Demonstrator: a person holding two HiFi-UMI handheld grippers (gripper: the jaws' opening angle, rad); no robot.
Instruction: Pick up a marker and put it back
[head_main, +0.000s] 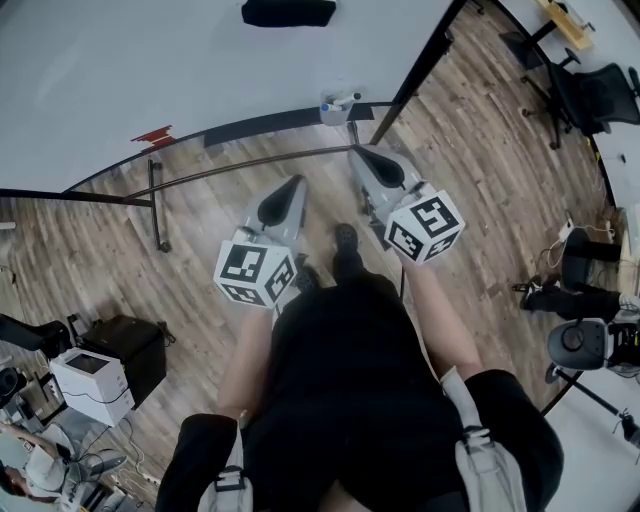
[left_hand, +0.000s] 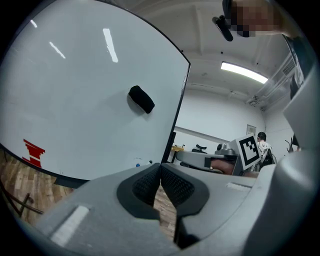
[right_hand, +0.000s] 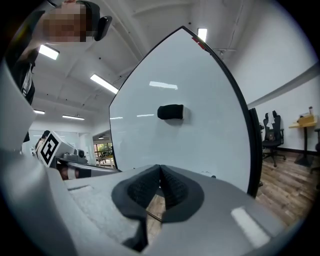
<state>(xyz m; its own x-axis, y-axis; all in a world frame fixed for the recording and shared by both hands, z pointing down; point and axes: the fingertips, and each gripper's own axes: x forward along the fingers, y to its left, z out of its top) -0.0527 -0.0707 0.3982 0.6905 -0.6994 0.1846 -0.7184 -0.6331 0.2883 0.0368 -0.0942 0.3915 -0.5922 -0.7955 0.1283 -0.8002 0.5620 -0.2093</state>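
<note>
With the left tool (head_main: 290, 192) and right tool (head_main: 362, 157) both closed on nothing and the marker (head_main: 341, 102) lying on the whiteboard (head_main: 150, 60) ledge, we judge reaching it requires opening first.

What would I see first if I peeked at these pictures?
A huge whiteboard stands ahead, with a black eraser stuck on it and a red scribble near its bottom edge. In front of it, the left gripper and right gripper point toward the board, both shut and empty.
</note>
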